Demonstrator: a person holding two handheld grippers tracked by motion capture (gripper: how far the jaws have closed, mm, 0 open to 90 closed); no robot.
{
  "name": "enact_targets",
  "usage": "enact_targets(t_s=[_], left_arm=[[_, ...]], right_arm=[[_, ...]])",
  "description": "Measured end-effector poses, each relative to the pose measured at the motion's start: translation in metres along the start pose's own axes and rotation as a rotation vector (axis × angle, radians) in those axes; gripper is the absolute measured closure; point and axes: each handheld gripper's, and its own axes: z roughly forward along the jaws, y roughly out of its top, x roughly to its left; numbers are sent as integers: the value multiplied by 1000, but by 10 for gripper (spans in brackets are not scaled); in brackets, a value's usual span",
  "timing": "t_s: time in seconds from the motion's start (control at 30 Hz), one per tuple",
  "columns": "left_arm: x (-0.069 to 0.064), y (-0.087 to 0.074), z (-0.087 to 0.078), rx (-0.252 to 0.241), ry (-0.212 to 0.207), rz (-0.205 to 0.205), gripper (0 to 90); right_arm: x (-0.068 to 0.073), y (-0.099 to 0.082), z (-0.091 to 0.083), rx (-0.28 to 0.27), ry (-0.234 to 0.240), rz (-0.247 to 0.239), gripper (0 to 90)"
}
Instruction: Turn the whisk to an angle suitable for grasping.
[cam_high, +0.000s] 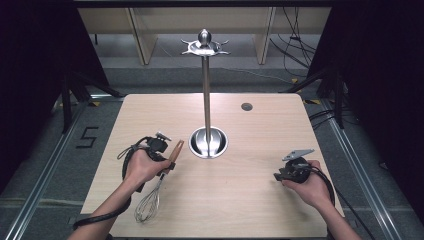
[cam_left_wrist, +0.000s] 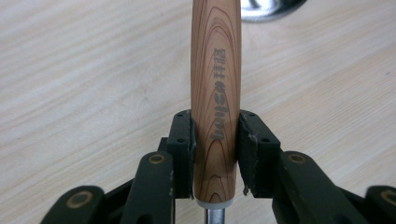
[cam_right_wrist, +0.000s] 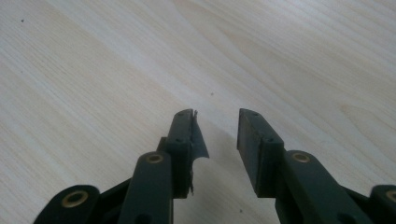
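Note:
A whisk with a wooden handle (cam_left_wrist: 215, 84) and a wire head (cam_high: 148, 204) is in my left gripper (cam_left_wrist: 215, 140), whose pads press both sides of the handle near its metal end. In the high view the left gripper (cam_high: 165, 161) is at the table's left, the handle pointing up toward the stand and the wire head hanging low near the front edge. A tall metal hook stand (cam_high: 206, 75) rises from a round steel base (cam_high: 208, 142) at the table's middle. My right gripper (cam_high: 280, 175) rests at the right, and in its own view the right gripper (cam_right_wrist: 215, 140) is open over bare wood.
The light wooden table (cam_high: 250, 200) has a small dark round hole (cam_high: 246, 106) at the back right. The stand's crown of hooks (cam_high: 205, 46) sits high above the table. Cables trail from both grippers. Dark floor and rails surround the table.

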Motion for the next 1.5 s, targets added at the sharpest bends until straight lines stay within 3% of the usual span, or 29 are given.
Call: enact_targets(t_s=[0.07, 0.13, 0.17, 0.2, 0.23, 0.27, 0.33, 0.37, 0.4, 0.43, 0.47, 0.57, 0.67, 0.7, 0.8, 0.83, 0.87, 1.0, 1.07, 1.1, 1.17, 1.2, 1.27, 1.33, 1.37, 1.43, 1.5], left_arm=[[3, -5, -12, -86, -25, -7, 675], [4, -8, -19, -147, -42, -10, 675], [4, -8, -19, -147, -42, -10, 675], [5, -10, -23, -164, -52, -7, 675], [6, -13, -27, -217, -60, -9, 676], [6, -13, -27, -217, -60, -9, 676], [9, -20, -36, -274, -70, 32, 676], [9, -20, -36, -274, -70, 32, 676], [11, -22, -40, -298, -76, 65, 676], [11, -26, -44, -338, -90, 77, 676], [11, -26, -44, -338, -90, 77, 676], [8, -33, -46, -453, -125, 59, 676], [5, -38, -50, -517, -149, 74, 676], [4, -39, -50, -539, -153, 86, 676], [3, -40, -53, -571, -148, 96, 676], [1, -40, -55, -611, -155, 110, 677], [0, -40, -56, -627, -165, 114, 677], [-3, -39, -60, -675, -178, 125, 677], [-6, -37, -65, -705, -185, 136, 677], [-7, -36, -66, -714, -190, 148, 677], [-8, -34, -68, -734, -196, 148, 677], [-9, -34, -69, -735, -195, 152, 677], [-11, -32, -71, -753, -198, 155, 676], [-12, -31, -73, -756, -192, 168, 677], [-13, -31, -74, -762, -193, 165, 677], [-13, -30, -75, -768, -195, 163, 677], [-15, -29, -78, -780, -198, 161, 676]], right_arm=[[1, 0, -1, 2, 4, 17, 668], [1, 0, 0, -3, 1, 3, 668], [2, 0, 3, -35, 5, 28, 667], [2, 0, 3, -35, 5, 28, 667], [3, 0, 1, -22, 6, 25, 667], [3, 0, 1, -22, 6, 25, 667], [2, 0, 1, -12, 6, 14, 667], [2, 0, 1, -12, 6, 14, 667], [2, 0, 1, -13, 5, 15, 667], [2, 0, 1, -13, 3, 14, 666], [2, 0, 1, -13, 3, 14, 666], [3, 0, 1, -17, 3, 13, 666], [3, 0, 2, -28, 3, 18, 666], [2, -1, 2, -33, -7, -3, 665], [2, -1, 2, -30, -4, -6, 666], [1, 0, 1, -27, -2, -6, 665], [2, 0, 0, -23, 9, 17, 665], [0, 0, -2, -14, 3, 10, 666], [2, -2, 0, -61, 3, 50, 665], [-2, -2, -3, -31, -1, 18, 666], [-2, -1, -5, -31, 5, 47, 666], [-3, -3, 0, -85, -13, 27, 666], [-5, -1, -5, -39, 0, 31, 665], [-7, -3, -4, -44, -1, 19, 665], [-6, -3, -3, -62, 4, 44, 664], [-6, -2, -6, -39, -1, 40, 664], [-6, -3, -4, -66, -12, 24, 662]])
